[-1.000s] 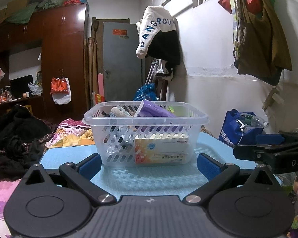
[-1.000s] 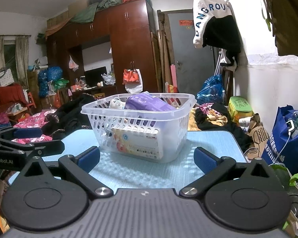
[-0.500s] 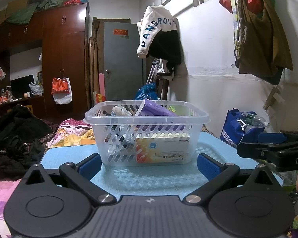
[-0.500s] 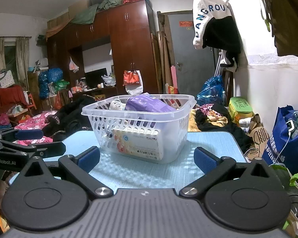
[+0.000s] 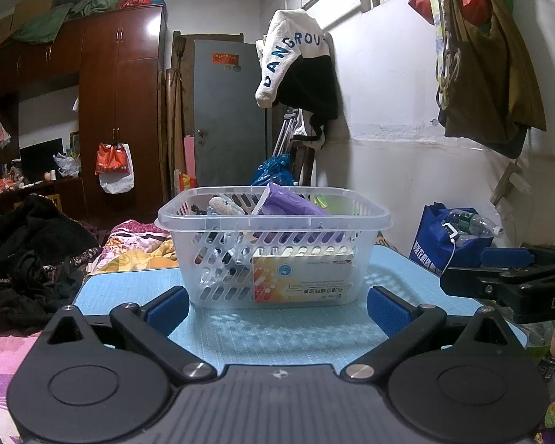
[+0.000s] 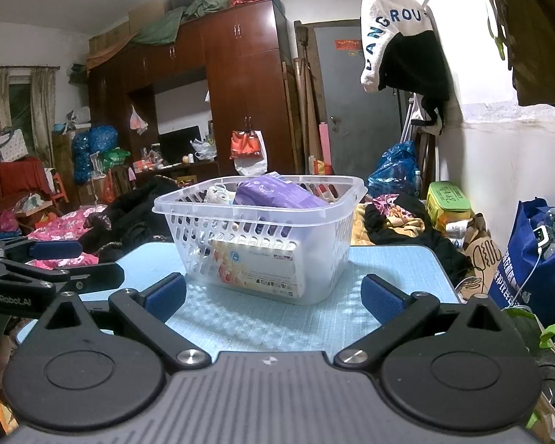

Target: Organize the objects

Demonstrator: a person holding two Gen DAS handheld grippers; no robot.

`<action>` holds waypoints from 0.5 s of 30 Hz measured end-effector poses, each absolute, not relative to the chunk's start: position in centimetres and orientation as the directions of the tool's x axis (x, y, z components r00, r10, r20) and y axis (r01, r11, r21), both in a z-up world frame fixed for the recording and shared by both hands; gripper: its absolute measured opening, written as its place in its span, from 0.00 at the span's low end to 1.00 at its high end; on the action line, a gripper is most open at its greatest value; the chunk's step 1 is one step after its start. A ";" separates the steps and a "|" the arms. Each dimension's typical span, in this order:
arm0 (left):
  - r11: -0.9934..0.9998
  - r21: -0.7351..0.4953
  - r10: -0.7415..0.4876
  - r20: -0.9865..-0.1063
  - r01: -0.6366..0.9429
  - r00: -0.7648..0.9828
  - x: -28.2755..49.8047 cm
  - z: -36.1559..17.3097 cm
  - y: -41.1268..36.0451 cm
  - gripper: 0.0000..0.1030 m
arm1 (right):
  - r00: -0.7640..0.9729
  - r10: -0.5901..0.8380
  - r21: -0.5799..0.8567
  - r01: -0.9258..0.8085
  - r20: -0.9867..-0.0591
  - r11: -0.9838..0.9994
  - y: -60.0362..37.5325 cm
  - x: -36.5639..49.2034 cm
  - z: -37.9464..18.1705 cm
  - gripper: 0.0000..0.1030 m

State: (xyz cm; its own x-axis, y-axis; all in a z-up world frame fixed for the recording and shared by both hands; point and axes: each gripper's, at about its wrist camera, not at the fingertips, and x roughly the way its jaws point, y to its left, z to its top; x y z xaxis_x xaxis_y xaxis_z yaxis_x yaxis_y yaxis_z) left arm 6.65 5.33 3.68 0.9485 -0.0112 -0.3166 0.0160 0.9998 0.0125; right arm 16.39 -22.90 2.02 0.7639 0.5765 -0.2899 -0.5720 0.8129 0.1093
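A clear plastic basket [image 5: 218,259] stands on the light blue table [image 5: 277,333]. It holds a purple packet [image 5: 292,203], a white and orange box [image 5: 299,277] and several small items. It also shows in the right wrist view [image 6: 203,236], with the packet [image 6: 277,194] and box [image 6: 259,270]. My left gripper [image 5: 275,309] is open and empty, just short of the basket. My right gripper [image 6: 272,296] is open and empty, also in front of the basket. Each gripper shows at the edge of the other's view.
Dark clothes and a floral blanket [image 5: 37,259] lie left of the table. A blue bag with bottles [image 5: 451,236] stands at the right by the white wall. A wooden wardrobe [image 5: 122,111] and a grey door [image 5: 225,111] are behind.
Both views have shifted very slightly. Both grippers stay open and the basket has not moved.
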 end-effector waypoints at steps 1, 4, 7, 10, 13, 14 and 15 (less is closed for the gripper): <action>1.000 0.012 -0.011 -0.317 0.016 0.948 6.7 3.7 5.3 1.00 | 0.764 0.577 0.109 -0.572 -0.290 0.813 -22.9 16.4 2.0 1.00; 1.000 0.010 -0.010 -0.318 0.014 0.948 6.7 3.7 5.3 1.00 | 0.765 0.576 0.107 -0.572 -0.289 0.813 -22.9 16.4 2.0 1.00; 1.000 0.008 -0.011 -0.319 0.014 0.948 6.7 3.7 5.3 1.00 | 0.764 0.577 0.109 -0.572 -0.291 0.813 -22.9 16.4 2.0 1.00; 1.000 0.010 -0.011 -0.321 0.015 0.947 6.7 3.7 5.2 1.00 | 0.763 0.576 0.106 -0.573 -0.293 0.813 -22.8 16.4 2.0 1.00; 1.000 0.011 -0.011 -0.321 0.015 0.947 6.7 3.7 5.2 1.00 | 0.763 0.577 0.106 -0.574 -0.293 0.812 -22.8 16.4 1.9 1.00; 1.000 0.010 -0.011 -0.321 0.015 0.947 6.8 3.7 5.2 1.00 | 0.763 0.577 0.105 -0.574 -0.292 0.812 -22.8 16.4 1.9 1.00; 1.000 0.010 -0.011 -0.321 0.015 0.947 6.8 3.7 5.2 1.00 | 0.763 0.577 0.105 -0.574 -0.292 0.812 -22.8 16.4 1.9 1.00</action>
